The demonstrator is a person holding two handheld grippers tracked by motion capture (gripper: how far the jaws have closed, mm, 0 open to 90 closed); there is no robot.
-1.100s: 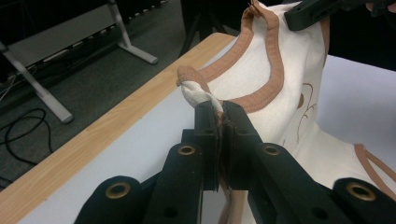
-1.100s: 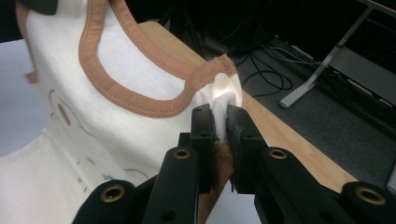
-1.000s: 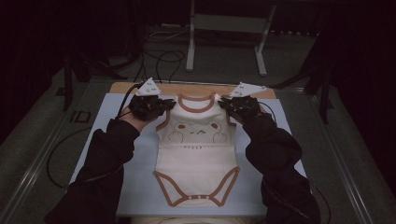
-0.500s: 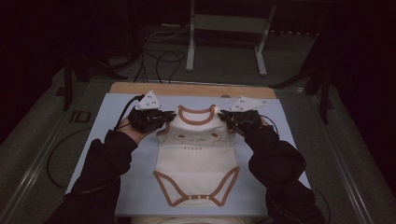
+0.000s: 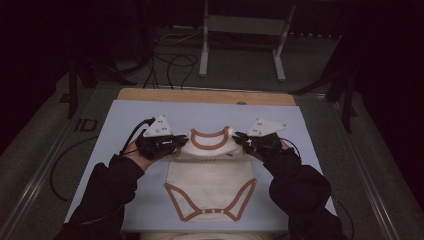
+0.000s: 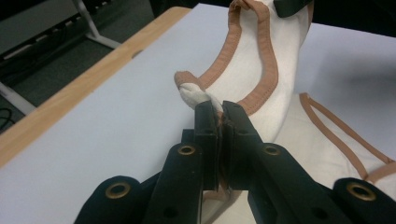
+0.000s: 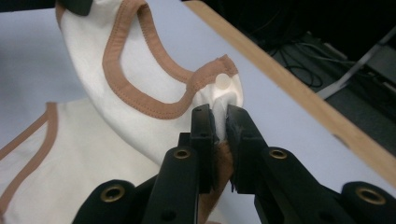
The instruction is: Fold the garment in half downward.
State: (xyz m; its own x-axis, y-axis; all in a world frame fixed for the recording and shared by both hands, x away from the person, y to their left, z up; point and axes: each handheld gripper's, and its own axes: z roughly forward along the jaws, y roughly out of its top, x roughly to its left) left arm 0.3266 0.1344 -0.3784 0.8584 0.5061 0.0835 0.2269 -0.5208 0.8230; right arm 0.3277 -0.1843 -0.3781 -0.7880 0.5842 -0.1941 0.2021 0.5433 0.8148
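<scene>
Bodysuit (image 5: 210, 180) lies mid-mat (image 5: 125, 115), shoulders lifted and folding toward its snap end; left gripper (image 5: 176, 143) and right gripper (image 5: 241, 140) each pinch a shoulder corner, bare mat all around.

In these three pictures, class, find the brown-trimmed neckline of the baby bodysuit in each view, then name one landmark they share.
High view: neckline at centre, between left gripper and right gripper.
Left gripper view: neckline upper centre, above the jaws.
Right gripper view: neckline upper left of the jaws.
Shared landmark: wooden table edge.
</scene>
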